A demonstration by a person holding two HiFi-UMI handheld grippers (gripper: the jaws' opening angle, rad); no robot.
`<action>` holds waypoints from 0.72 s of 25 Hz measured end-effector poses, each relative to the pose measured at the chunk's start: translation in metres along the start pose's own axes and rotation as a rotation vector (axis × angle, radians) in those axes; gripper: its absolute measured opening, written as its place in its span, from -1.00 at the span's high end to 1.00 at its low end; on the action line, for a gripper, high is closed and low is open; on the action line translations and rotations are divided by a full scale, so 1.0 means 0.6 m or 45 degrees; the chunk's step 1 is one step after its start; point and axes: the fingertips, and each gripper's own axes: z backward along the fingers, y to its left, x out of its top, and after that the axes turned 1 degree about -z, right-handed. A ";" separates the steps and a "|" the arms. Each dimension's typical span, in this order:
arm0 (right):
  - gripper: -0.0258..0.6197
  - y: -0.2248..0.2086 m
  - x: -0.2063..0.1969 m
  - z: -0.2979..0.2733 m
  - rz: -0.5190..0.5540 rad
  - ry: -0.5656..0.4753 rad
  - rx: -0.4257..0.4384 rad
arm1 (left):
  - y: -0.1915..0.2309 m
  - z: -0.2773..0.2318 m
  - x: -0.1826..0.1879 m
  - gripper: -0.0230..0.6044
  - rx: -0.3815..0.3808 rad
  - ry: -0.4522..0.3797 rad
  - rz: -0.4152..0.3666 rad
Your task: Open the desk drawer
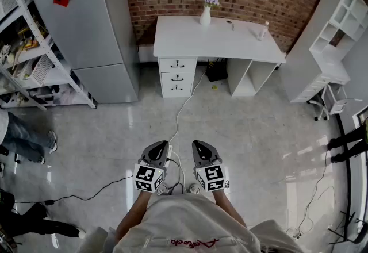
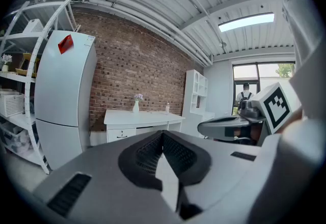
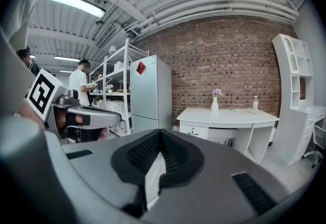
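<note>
The white desk (image 1: 230, 42) stands far ahead against the brick wall. Under its left end is a stack of three drawers (image 1: 177, 76) with dark handles, all pushed in. Both grippers hang close to my body, well short of the desk, pointing towards it. My left gripper (image 1: 159, 147) is shut with nothing in it, and my right gripper (image 1: 199, 145) is shut and empty too. In the left gripper view the jaws of the left gripper (image 2: 163, 134) meet below the distant desk (image 2: 145, 115). In the right gripper view the right gripper (image 3: 160, 132) is shut, and the top drawer (image 3: 193, 130) shows beyond it.
A grey fridge (image 1: 86, 27) and a metal shelf rack (image 1: 29, 50) stand left of the desk, a white bookcase (image 1: 333, 33) on the right. A white cable (image 1: 181, 108) runs across the floor to the desk. A vase (image 1: 206, 13) and a bottle (image 1: 263, 30) stand on the desktop. A person's legs (image 1: 26, 142) show at left.
</note>
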 end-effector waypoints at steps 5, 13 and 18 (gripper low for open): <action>0.87 0.003 -0.002 -0.002 0.013 0.003 0.009 | 0.001 -0.001 -0.006 0.89 -0.001 0.012 0.001; 0.87 0.011 -0.001 -0.011 0.012 0.011 0.012 | 0.010 0.000 -0.006 0.89 -0.010 0.013 -0.001; 0.87 0.008 -0.002 -0.018 0.016 0.021 -0.004 | 0.016 -0.005 -0.009 0.89 -0.028 0.019 -0.003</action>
